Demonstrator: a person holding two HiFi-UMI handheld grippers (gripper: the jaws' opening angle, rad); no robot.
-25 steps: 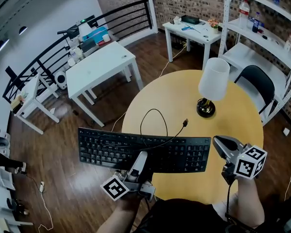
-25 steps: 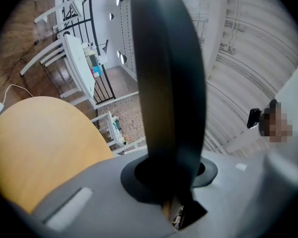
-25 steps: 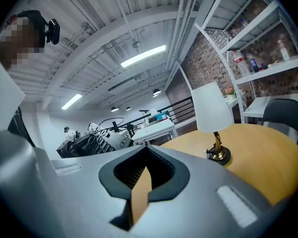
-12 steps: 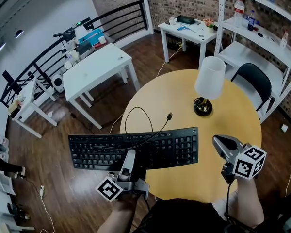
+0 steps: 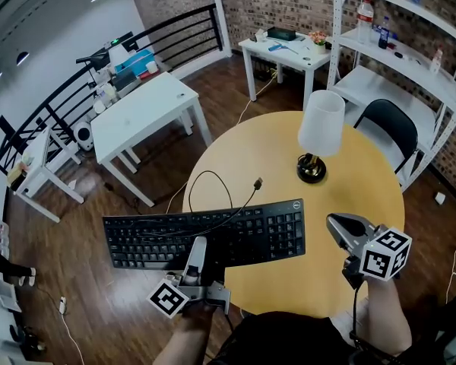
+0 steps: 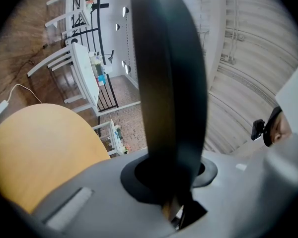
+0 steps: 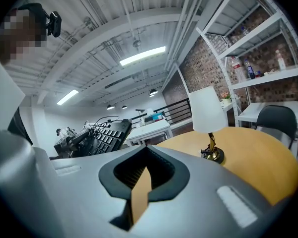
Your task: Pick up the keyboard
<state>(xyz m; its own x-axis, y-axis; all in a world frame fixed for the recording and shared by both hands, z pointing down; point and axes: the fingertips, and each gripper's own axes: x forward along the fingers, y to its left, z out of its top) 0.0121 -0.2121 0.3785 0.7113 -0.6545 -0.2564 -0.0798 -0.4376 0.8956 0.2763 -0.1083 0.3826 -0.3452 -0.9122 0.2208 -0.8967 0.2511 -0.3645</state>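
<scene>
Grips the near edge of the keyboard with the left gripper, jaws clamped wide on its black body. Holds it up, partly over the left rim of the round table and partly over the floor, with its cable looping behind. Keeps the right gripper closed on nothing, near the lamp.
</scene>
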